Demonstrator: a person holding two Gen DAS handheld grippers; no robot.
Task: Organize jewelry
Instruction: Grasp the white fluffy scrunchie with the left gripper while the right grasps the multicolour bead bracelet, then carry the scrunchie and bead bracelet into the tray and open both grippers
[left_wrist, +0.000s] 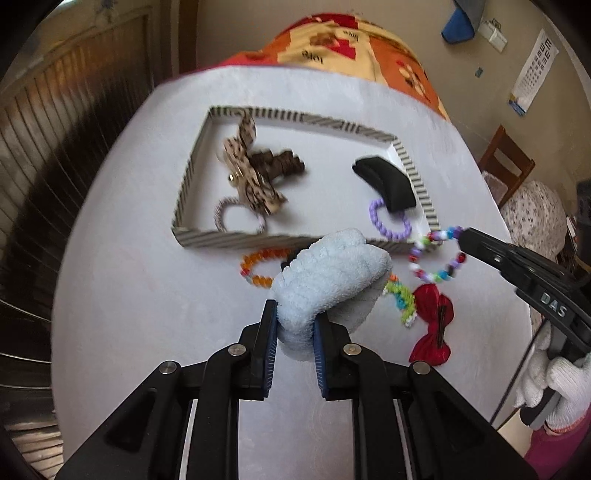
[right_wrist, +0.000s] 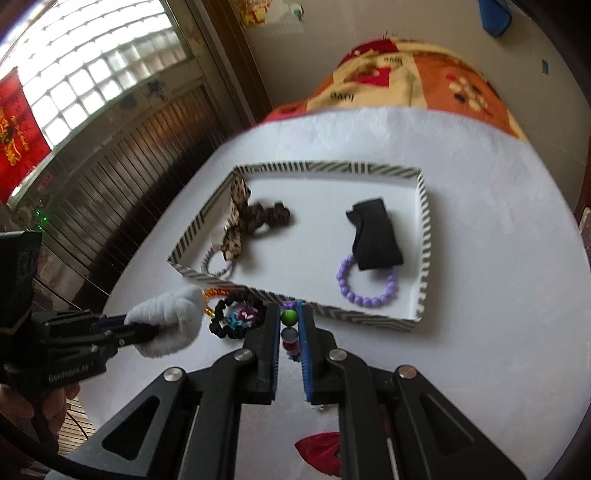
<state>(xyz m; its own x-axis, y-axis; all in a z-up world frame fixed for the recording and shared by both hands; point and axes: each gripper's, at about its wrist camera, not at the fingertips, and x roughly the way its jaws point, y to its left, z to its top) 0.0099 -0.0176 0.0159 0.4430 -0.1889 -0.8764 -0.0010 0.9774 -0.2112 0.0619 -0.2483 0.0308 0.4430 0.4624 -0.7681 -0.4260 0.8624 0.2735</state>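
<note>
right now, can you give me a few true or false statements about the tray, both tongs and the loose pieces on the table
1. The left tongs are shut on a pale blue fluffy scrunchie. True.
2. The right tongs are open and hold nothing. False: they are shut on a multicoloured bead bracelet.
3. The purple bead bracelet lies inside the striped tray. True.
4. The red bow lies in the tray. False: it lies on the table, outside the tray.
5. The orange bead bracelet lies on the table outside the tray's near wall. True.
</note>
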